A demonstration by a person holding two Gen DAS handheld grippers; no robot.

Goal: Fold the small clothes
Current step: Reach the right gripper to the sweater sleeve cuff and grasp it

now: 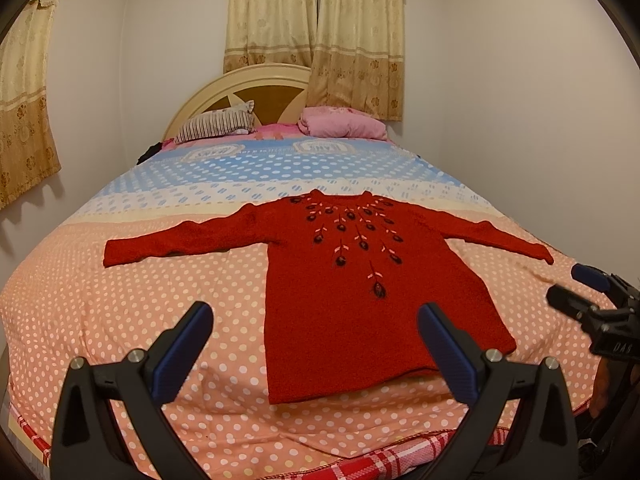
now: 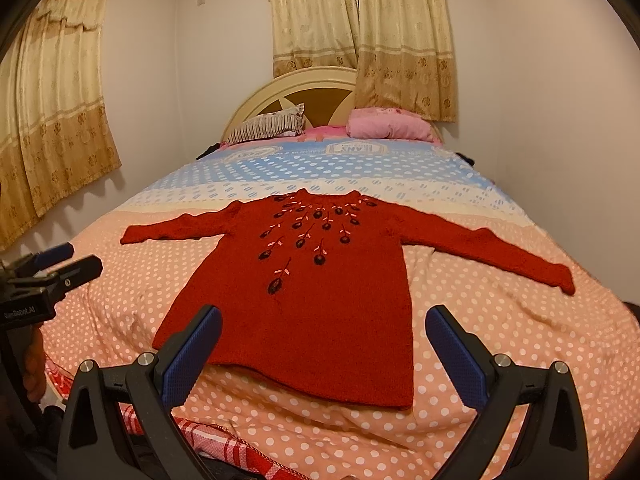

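Note:
A small red knitted sweater [image 1: 340, 280] [image 2: 320, 292] lies flat and face up on the bed, both sleeves spread out sideways, dark flower embroidery fanning down from the collar. My left gripper [image 1: 316, 320] hovers open above the foot of the bed, its blue-padded fingers wide apart, the right one over the sweater's hem. My right gripper [image 2: 324, 324] is also open, straddling the lower hem from above. Each gripper shows in the other's view: the right gripper [image 1: 576, 284] at the right edge, the left gripper [image 2: 68, 260] at the left edge. Neither holds anything.
The bed carries a polka-dot cover [image 1: 120, 300], peach near me and blue farther back. A striped pillow [image 1: 216, 124] and a pink folded blanket [image 1: 344, 122] lie by the headboard [image 1: 240, 84]. Walls close in on both sides; curtains [image 1: 320, 20] hang behind. A red plaid cloth [image 2: 224, 448] hangs at the foot edge.

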